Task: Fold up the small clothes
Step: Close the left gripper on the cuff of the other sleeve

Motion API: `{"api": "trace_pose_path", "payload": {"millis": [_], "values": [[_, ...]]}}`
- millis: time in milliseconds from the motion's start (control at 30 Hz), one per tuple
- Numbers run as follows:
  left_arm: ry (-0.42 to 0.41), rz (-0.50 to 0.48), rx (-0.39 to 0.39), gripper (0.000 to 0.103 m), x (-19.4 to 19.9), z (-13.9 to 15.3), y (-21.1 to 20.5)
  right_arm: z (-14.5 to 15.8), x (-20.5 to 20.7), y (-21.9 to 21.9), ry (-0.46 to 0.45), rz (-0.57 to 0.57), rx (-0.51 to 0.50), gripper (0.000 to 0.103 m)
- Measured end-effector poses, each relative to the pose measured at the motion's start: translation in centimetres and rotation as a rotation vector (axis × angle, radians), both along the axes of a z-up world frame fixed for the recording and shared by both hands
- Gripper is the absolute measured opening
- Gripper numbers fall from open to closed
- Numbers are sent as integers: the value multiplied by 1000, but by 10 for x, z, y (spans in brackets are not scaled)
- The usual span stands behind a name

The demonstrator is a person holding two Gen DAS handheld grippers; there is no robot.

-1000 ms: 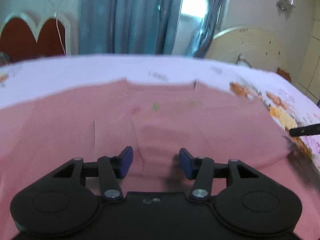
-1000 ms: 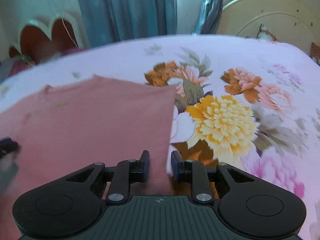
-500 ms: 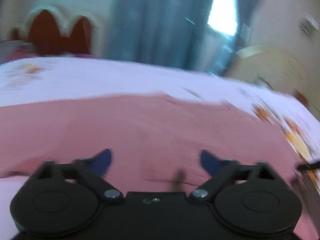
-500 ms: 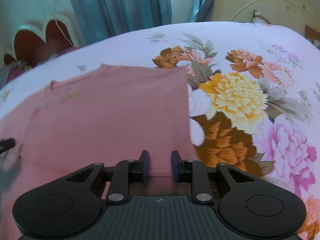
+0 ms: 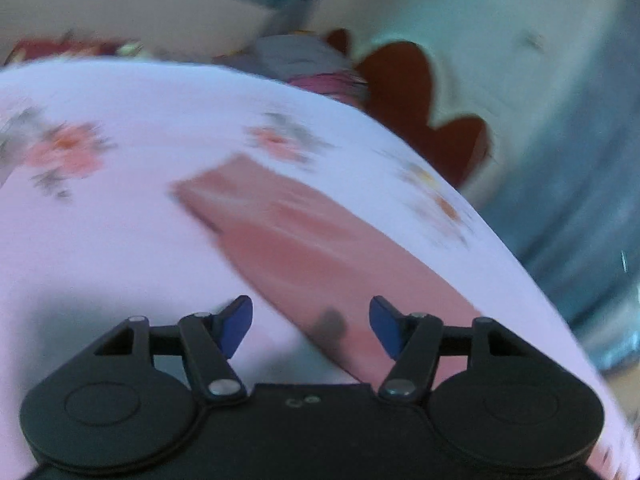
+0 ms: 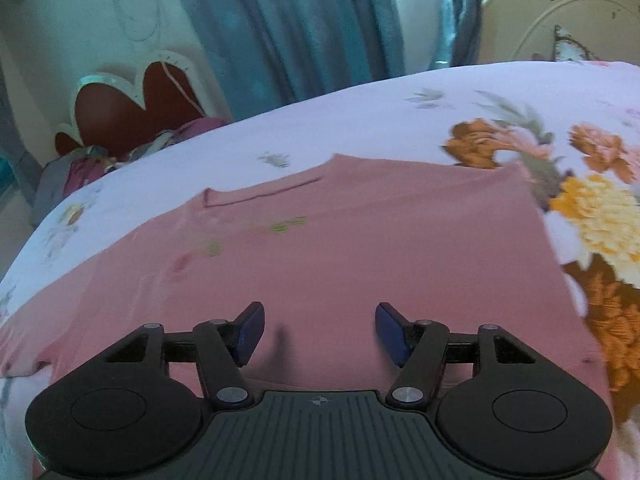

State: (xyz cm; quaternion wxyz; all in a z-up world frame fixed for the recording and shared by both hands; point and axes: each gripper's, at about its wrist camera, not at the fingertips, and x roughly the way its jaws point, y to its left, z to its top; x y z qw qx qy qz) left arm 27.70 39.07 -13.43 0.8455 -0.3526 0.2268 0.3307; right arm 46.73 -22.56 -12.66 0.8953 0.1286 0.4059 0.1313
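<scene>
A pink shirt [image 6: 360, 248] lies flat on the floral bedsheet [image 6: 360, 112], collar away from me, with its right side folded in to a straight edge. My right gripper [image 6: 319, 330] is open and empty, just above the shirt's near part. In the blurred left wrist view my left gripper [image 5: 310, 326] is open and empty, over the edge of the shirt's outstretched left sleeve [image 5: 288, 236], which runs away from me across the sheet [image 5: 100, 240].
A white and red headboard [image 6: 132, 104] stands behind the bed at the left, with a pile of clothes [image 6: 84, 168] by it. Blue curtains [image 6: 304, 28] hang behind. A cream round headboard [image 6: 560, 20] is at the far right.
My right gripper has let go of the shirt's folded edge, opened and moved left over the shirt. My left gripper has opened wider and swung left to the sleeve.
</scene>
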Motion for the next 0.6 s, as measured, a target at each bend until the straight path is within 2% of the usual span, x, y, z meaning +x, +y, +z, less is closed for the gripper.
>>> {"api": "trace_pose_path", "payload": {"millis": [100,200,267,300,333,367,400,433,500,600], "values": [[-81,45,-94,56,-4,-14,30,1,1,13,-1,2,-13,62],[-132,49,-115,54,0,-18,48,0,3,20,5,-11,-28,62],[-144,44,-115,47,4,-21,58,0,2,21,5,-25,-39,62],[-149,45,-118,44,7,-23,61,0,2,21,5,-31,-44,54],[-158,44,-127,31,11,-26,69,1,1,20,4,-40,-50,40],[-166,35,-148,9,9,-29,80,0,1,18,8,-50,-52,35],[-180,15,-186,9,11,-33,86,-1,2,16,13,-67,-55,29],[-197,17,-183,9,12,-33,86,-2,2,13,18,-84,-59,29],[-205,-46,-118,9,26,-22,76,-6,5,8,41,-114,-67,29],[-218,-144,-91,9,50,-8,48,-8,5,2,47,-132,-61,29]]}}
